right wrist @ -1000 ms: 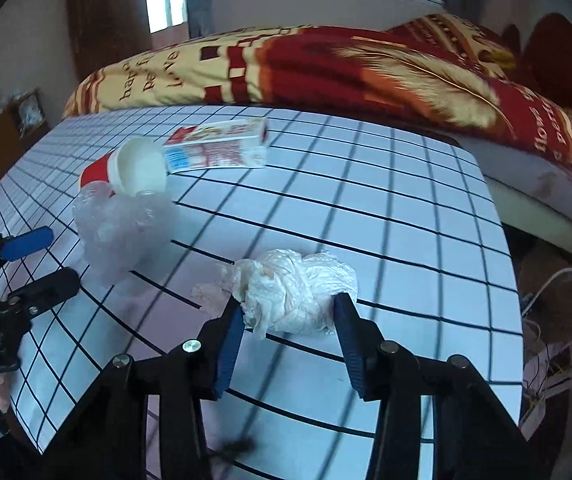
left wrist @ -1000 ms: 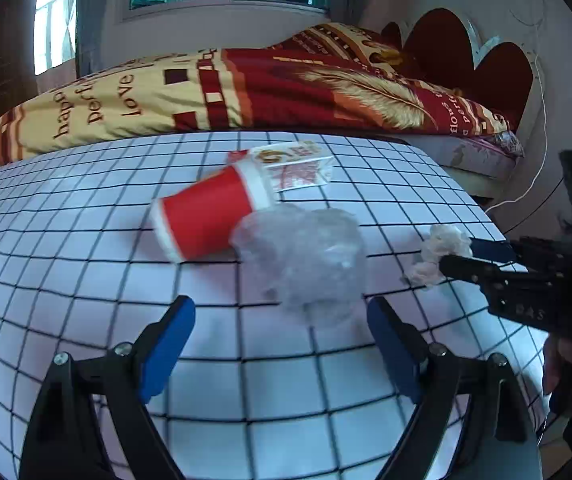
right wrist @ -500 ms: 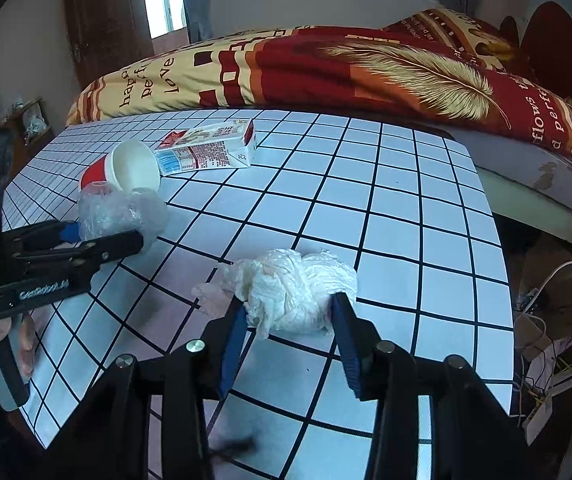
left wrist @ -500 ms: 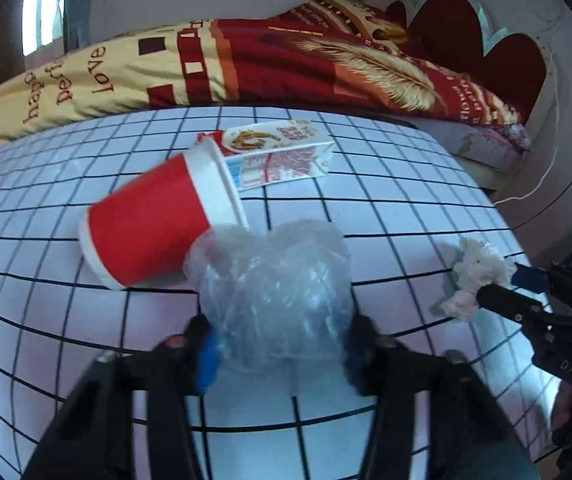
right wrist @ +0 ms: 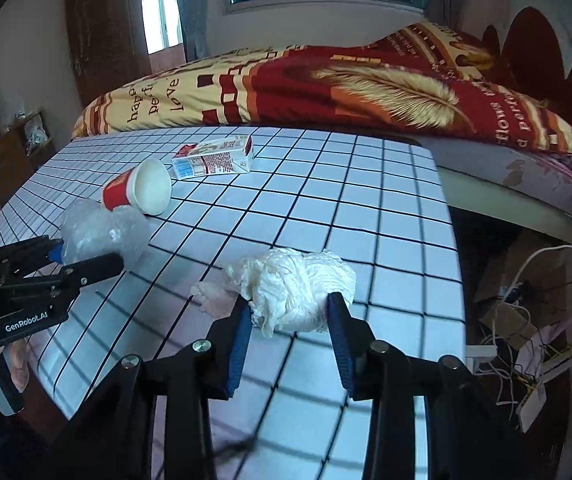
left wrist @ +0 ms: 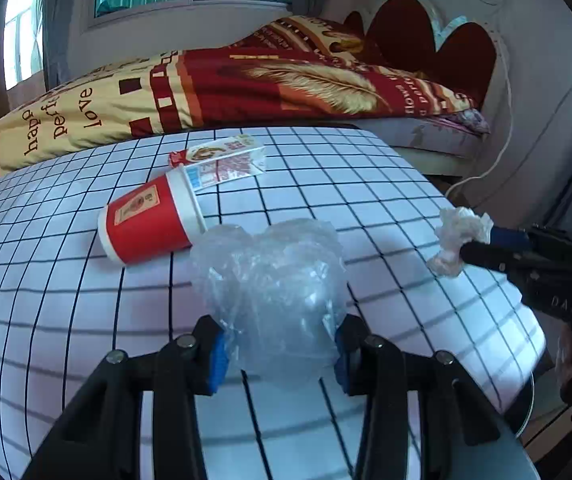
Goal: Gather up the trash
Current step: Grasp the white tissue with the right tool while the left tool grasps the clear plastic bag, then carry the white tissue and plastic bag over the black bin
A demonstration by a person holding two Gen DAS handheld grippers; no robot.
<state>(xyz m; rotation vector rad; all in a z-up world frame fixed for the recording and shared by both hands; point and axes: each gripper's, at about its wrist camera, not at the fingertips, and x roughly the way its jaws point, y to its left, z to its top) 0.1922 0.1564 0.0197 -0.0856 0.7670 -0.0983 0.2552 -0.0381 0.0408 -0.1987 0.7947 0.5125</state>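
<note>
gripping clear plastic wad (left wrist: pixel 273 292), base hidden.

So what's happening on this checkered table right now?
A person is clearing trash with a handheld gripper in each hand. The left gripper is shut on a crumpled clear plastic bag, its jaws having just closed on it. The right gripper is shut on a wad of white tissue. A tipped red paper cup and a flat milk carton lie on the table, not yet collected.
</note>
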